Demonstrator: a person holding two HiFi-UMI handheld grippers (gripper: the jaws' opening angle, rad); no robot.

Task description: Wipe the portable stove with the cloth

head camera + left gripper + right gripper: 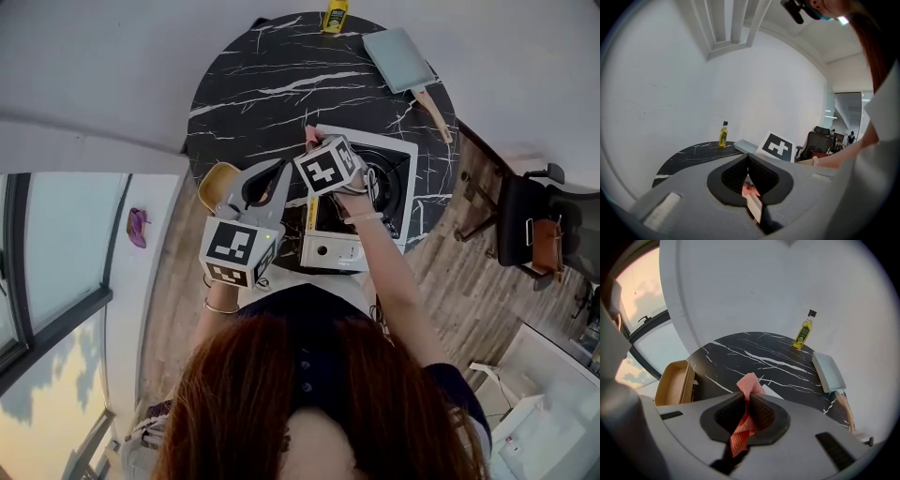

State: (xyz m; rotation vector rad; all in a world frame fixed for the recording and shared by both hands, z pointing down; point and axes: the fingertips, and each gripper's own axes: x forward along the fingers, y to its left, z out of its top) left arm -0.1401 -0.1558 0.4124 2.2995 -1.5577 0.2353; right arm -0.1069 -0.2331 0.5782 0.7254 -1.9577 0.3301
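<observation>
We are pinching the pink cloth [749, 383] tight in the jaws of our right gripper [746, 397], at the eleven o'clock corner of the white portable stove [398, 155], which is sitting at five o'clock on the marble table [272, 84]. Our left gripper [748, 158] is hovering at the stove's nine o'clock, jaws pressed together on nothing.

The round black marble table [272, 84] carries a white portable stove [401, 155] at its near edge. A yellow bottle [335, 16] and a grey pan [398, 58] stand at the far edge. A tan tray [216, 183] sits at the table's left edge. The right gripper [314, 141] is over the stove's left side, with a pink cloth [310, 134] at its tip. The left gripper [279, 171] is just beside it.
</observation>
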